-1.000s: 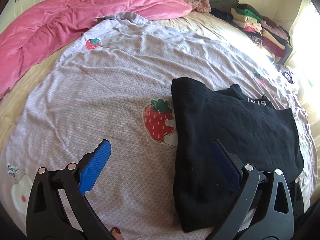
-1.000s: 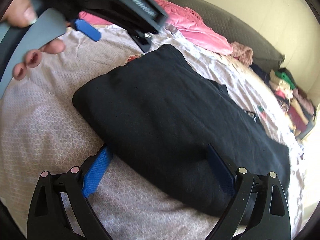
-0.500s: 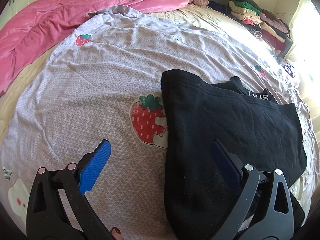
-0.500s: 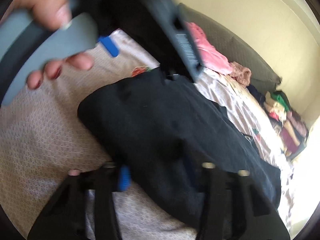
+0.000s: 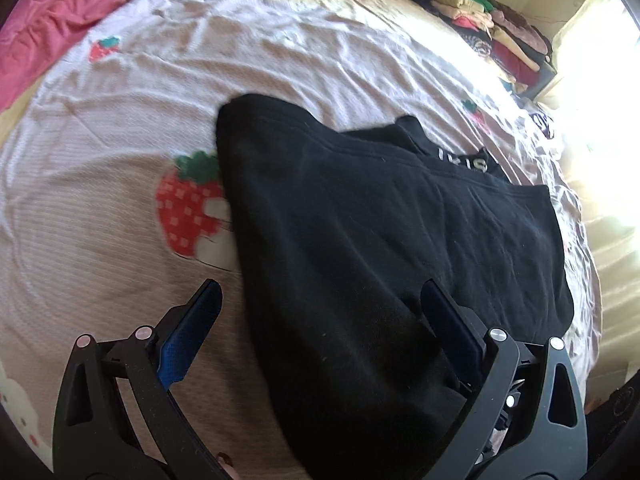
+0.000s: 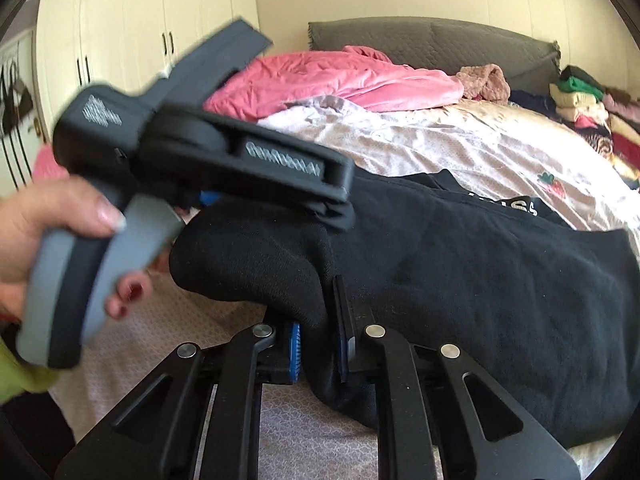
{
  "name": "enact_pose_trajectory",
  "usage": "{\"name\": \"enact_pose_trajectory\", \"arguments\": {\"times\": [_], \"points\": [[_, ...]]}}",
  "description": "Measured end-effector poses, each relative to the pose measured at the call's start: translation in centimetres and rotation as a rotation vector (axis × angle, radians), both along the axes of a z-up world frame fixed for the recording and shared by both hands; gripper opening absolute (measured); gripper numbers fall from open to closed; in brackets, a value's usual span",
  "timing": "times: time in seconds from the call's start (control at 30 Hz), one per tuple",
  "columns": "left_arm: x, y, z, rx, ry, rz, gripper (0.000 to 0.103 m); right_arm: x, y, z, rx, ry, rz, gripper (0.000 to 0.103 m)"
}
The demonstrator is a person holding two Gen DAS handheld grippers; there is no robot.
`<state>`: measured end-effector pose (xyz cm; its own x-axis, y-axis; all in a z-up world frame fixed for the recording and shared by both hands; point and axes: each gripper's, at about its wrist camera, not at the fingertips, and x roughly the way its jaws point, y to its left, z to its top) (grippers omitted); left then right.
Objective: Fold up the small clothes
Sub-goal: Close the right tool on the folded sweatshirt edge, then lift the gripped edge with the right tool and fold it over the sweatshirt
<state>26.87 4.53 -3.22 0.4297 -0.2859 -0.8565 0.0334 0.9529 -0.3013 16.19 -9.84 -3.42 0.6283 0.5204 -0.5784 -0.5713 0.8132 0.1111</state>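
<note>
A black garment (image 5: pixel 380 240) lies folded on the lilac strawberry-print sheet (image 5: pixel 120 152), with white lettering showing at its far edge. My left gripper (image 5: pixel 320 286) stands open low over its near left part: one blue pad is over the sheet, the other over the cloth. In the right wrist view the same garment (image 6: pixel 480 280) fills the middle. My right gripper (image 6: pixel 320 320) is closing, and its pads pinch a bunched fold of the near edge. A hand (image 6: pixel 48 232) holds the left tool's grey handle just above that fold.
A pink duvet (image 5: pixel 120 12) is heaped at the bed's far left. A stack of folded clothes (image 5: pixel 492 28) sits at the far right corner. A grey headboard cushion (image 6: pixel 440 48) and white wardrobe doors (image 6: pixel 140 20) stand behind the bed.
My right gripper went from wide open to pinching the garment's near edge and tipped upward. The left gripper came closer over the garment and stayed open.
</note>
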Motion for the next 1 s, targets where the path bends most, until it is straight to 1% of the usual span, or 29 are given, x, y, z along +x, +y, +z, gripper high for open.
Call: {"name": "enact_pose_trajectory", "arguments": {"times": [0.03, 0.07, 0.1, 0.13, 0.2, 0.23, 0.3, 0.47, 0.53, 0.7, 0.8, 1.0], "points": [[0.0, -0.4, -0.1, -0.014, 0.001, -0.002, 0.091, 0.1, -0.4, 0.1, 0.016, 0.004, -0.004, 0.012], [-0.1, -0.6, -0.1, -0.023, 0.001, -0.005, 0.081, 0.0, -0.6, 0.1, 0.026, 0.008, -0.006, 0.012], [-0.1, -1.0, 0.0, -0.041, -0.001, -0.012, 0.066, -0.2, -0.7, 0.3, 0.032, 0.01, -0.009, 0.012], [-0.2, -1.4, 0.2, -0.057, -0.006, -0.015, 0.061, -0.3, -0.9, 0.4, 0.037, 0.01, -0.01, 0.011], [-0.5, -2.2, 0.8, -0.037, -0.02, -0.017, 0.055, -0.9, -1.3, 0.5, 0.046, 0.004, -0.014, 0.011], [-0.6, -2.6, 1.2, -0.036, -0.028, -0.019, 0.053, -1.0, -1.7, 0.7, 0.054, -0.002, -0.019, 0.011], [-0.8, -3.2, 2.2, -0.045, -0.047, -0.021, 0.046, -2.0, -2.0, 1.2, 0.064, -0.027, -0.029, 0.011], [-1.5, -5.7, 5.5, -0.056, -0.119, -0.051, 0.039, -3.4, -4.7, 2.8, 0.11, -0.085, -0.061, 0.011], [-1.7, -7.2, 6.9, -0.062, -0.15, -0.071, 0.038, -3.6, -6.1, 3.5, 0.129, -0.105, -0.08, 0.011], [-1.9, -12.0, 9.3, -0.07, -0.207, -0.131, 0.038, -4.3, -10.5, 5.0, 0.176, -0.141, -0.153, 0.011], [-1.8, -14.8, 9.8, -0.071, -0.225, -0.167, 0.038, -4.5, -12.8, 5.4, 0.179, -0.146, -0.193, 0.011], [-1.7, -19.3, 9.2, -0.067, -0.224, -0.206, 0.038, -4.7, -16.0, 4.8, 0.183, -0.126, -0.252, 0.01]]}}
